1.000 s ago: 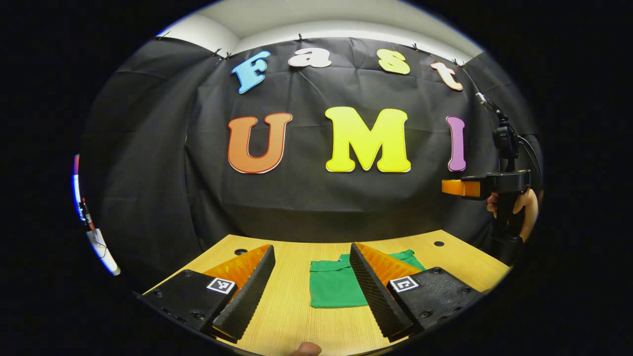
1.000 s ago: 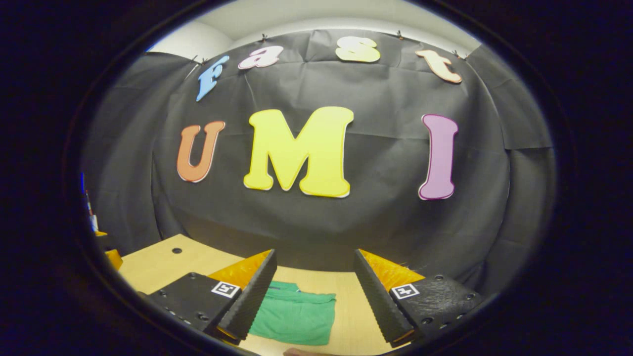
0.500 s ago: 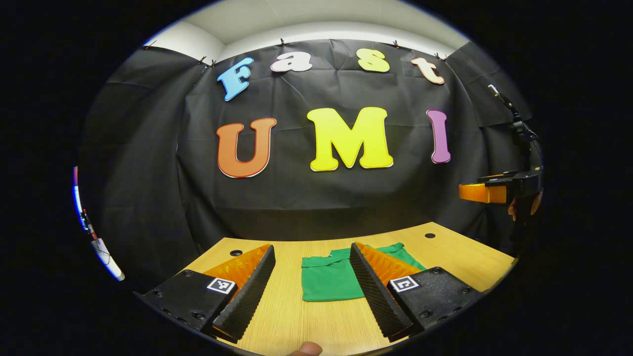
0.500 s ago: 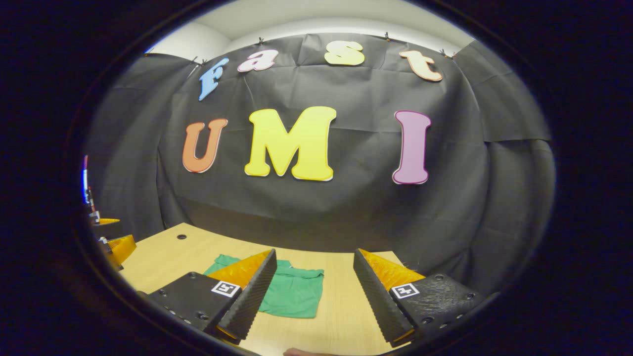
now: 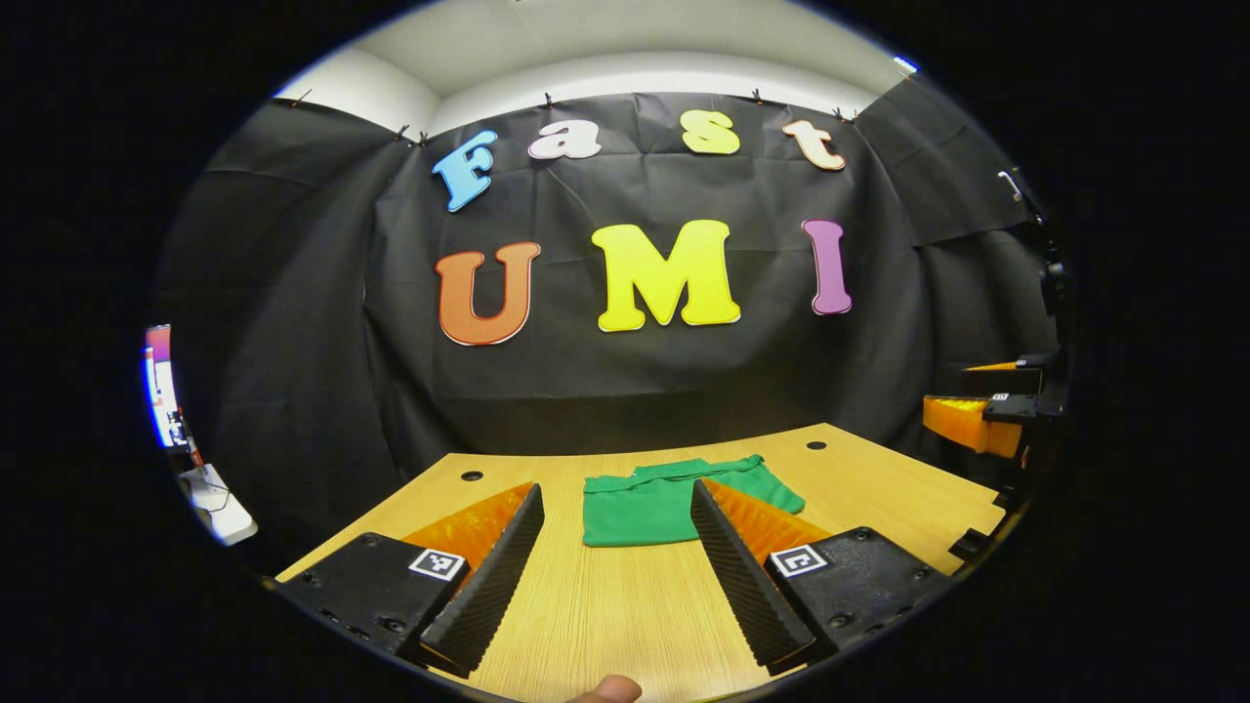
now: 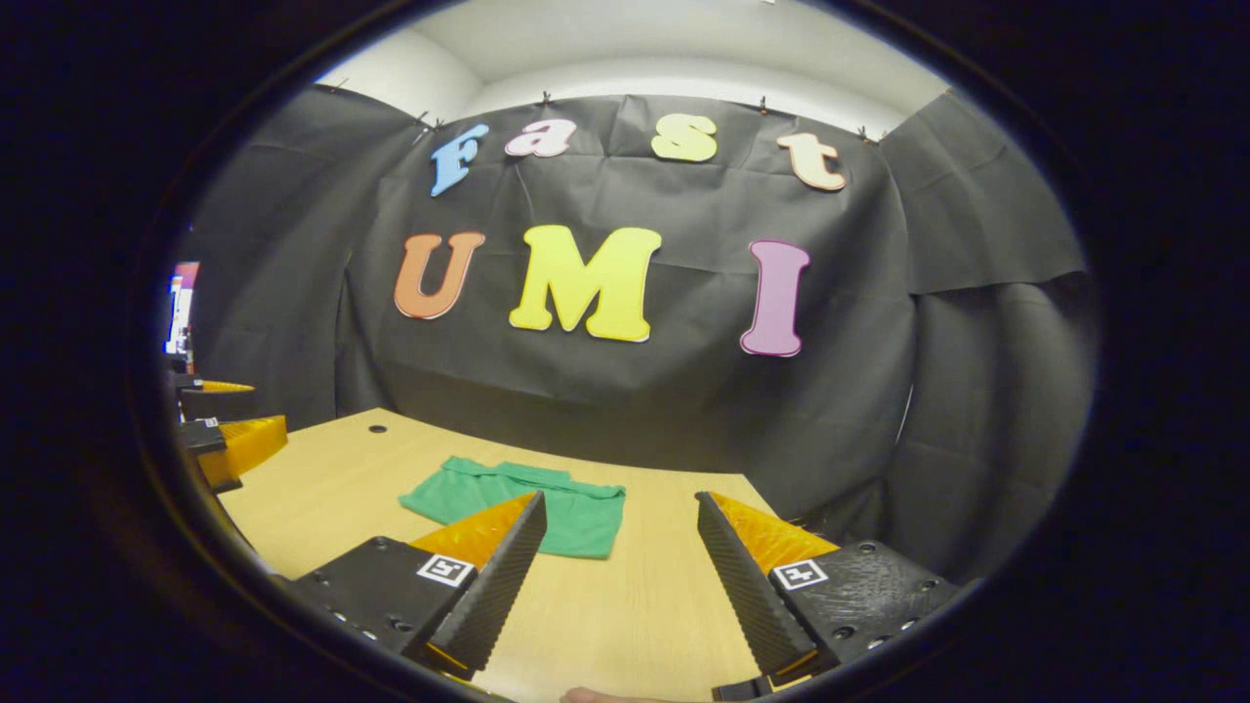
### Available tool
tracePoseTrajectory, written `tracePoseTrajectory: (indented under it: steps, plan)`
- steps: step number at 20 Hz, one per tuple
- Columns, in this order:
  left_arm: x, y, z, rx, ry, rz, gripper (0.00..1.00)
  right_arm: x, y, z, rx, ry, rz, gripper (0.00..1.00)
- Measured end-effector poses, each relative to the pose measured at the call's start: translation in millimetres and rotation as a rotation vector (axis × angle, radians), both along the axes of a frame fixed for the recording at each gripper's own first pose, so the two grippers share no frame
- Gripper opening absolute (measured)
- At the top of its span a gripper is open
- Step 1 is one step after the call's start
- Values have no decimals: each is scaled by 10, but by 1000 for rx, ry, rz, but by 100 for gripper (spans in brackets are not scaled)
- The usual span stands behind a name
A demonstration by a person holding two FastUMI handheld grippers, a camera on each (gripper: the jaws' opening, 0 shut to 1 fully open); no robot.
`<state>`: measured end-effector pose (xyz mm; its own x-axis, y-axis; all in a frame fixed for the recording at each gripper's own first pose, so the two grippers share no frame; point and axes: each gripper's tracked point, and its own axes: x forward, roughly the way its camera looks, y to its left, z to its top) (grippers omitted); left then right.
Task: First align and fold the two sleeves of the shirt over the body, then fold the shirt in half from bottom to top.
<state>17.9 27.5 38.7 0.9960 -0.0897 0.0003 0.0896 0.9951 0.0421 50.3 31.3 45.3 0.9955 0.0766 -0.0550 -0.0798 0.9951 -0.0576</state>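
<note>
lying folded on table, green shirt, long axis sideways, both jaws wide open, empty

Support: a light wooden table with lengthwise grain; two small round holes near its far edge, one toward each far corner. On it lies one green shirt, folded into a compact flat rectangle, set toward the far side and roughly midway between the holes; in the right gripper view the shirt sits left of centre, with bare wood on every side of it.
</note>
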Motion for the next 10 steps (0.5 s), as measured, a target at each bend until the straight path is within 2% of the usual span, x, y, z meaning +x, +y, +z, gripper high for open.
tracePoseTrajectory:
  steps: [2,5,10]
  plan:
    - [-174,56,-77,-11,6,17,97,-248,-20,-122,21,11,-1,95]
    - [-360,124,-205,-26,15,35,98,-531,-62,-264,58,13,-19,97]
    - [-513,191,-391,-3,46,33,98,-707,27,-497,33,6,0,95]
